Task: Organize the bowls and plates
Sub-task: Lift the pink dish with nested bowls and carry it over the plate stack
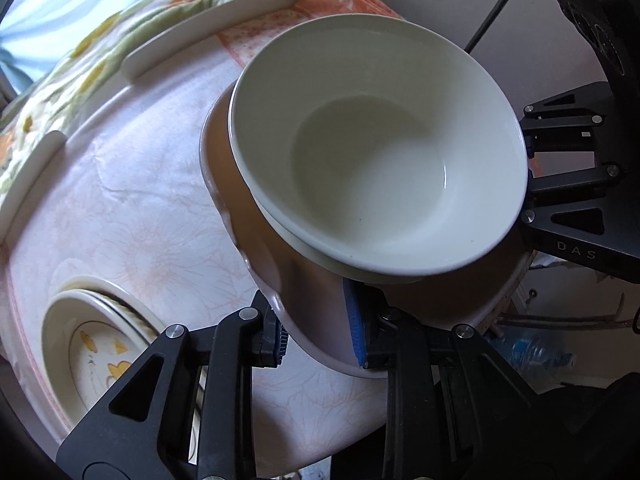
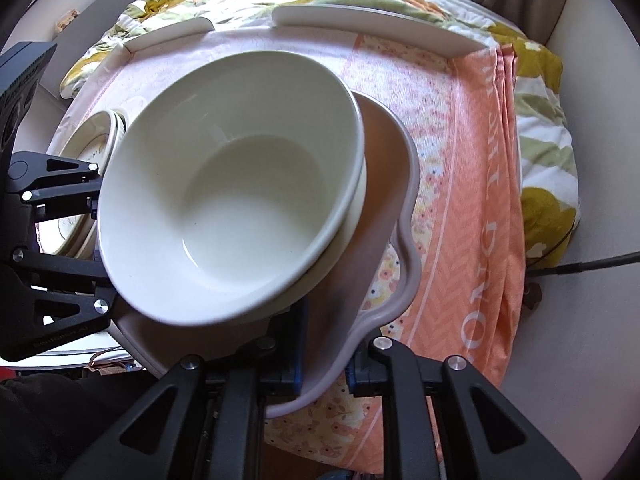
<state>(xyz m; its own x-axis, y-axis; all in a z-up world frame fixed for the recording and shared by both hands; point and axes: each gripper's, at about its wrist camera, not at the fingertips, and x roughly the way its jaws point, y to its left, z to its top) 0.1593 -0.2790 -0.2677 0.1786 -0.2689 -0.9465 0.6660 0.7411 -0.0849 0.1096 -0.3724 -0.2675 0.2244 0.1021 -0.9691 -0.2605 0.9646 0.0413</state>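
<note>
1. Gripping from both sides, the two grippers share one load: a wavy-edged, pale pink-beige ceramic plate (image 1: 240, 208) carrying a stack of two glossy cream-white ceramic bowls (image 1: 376, 164), one nested in the other.
2. The left gripper (image 1: 316, 340) is clenched on the plate's scalloped rim, blue pads pressing either side of the edge.
3. The right gripper (image 2: 324, 364) is clamped likewise on the rim at its own side, one finger above the plate and one below.
4. The plate appears lifted off the table and tilted, judging by the shadow under it and the bowls leaning across it; the upper bowl's rim overhangs toward the left gripper in the right wrist view.
5. The load hangs over a white-railed tray table (image 1: 168, 52) covered with a pink floral cloth (image 1: 132, 216) and an orange patterned towel (image 2: 460, 200).
6. A second pile, cream plates with yellow flower prints (image 1: 92, 348), sits at the table's near-left area, just beside the left gripper's fingers.
7. The step looks like a two-handed carry of the stack to its resting place, probably near that flowered pile.
8. The next move calls for levelling the plate and both hands moving together, since the bowls could slide on the slope.
9. Lowering it flat comes first, then letting go.
</note>
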